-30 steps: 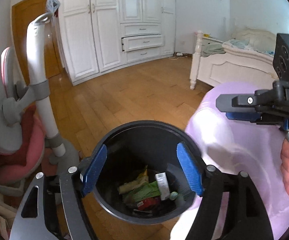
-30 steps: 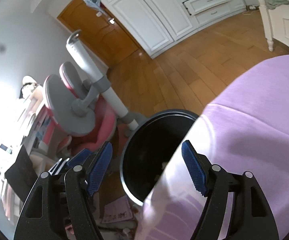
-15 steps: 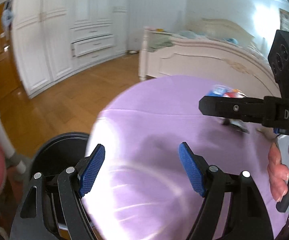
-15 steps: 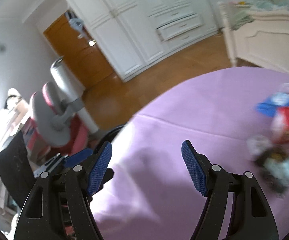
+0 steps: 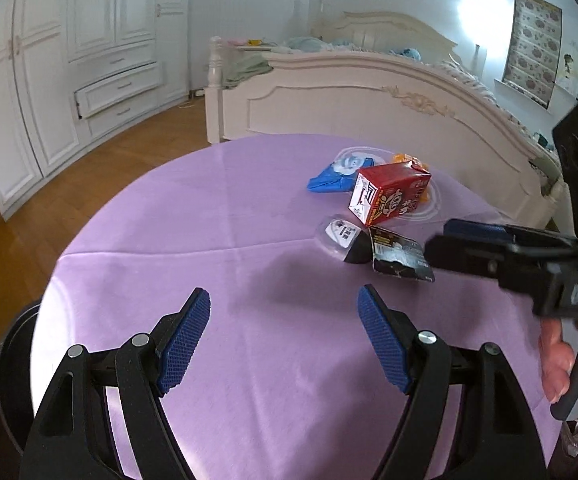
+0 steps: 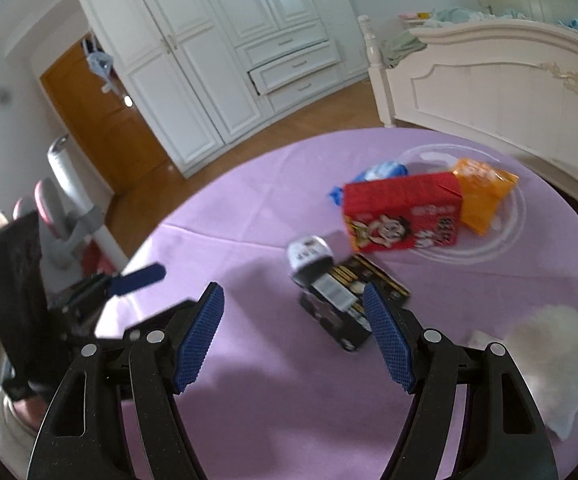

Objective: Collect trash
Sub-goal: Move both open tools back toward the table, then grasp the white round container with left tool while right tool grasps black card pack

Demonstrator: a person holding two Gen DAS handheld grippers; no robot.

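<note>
Trash lies on a round table with a purple cloth: a red carton, a blue wrapper, an orange wrapper, a small white-lidded cup, a black packet and a crumpled white tissue. My left gripper is open over bare cloth, short of the pile. My right gripper is open too, and the black packet lies just beyond its right fingertip. The black bin's rim shows below the table's left edge.
A clear plate sits under the carton and orange wrapper. A cream bed stands behind the table, and white wardrobes line the far wall across a wooden floor. A pink and grey chair is at the left.
Both grippers swung away from the bin on the floor and over the table, so the trash pile has come into view. Both stay open and hold nothing.
</note>
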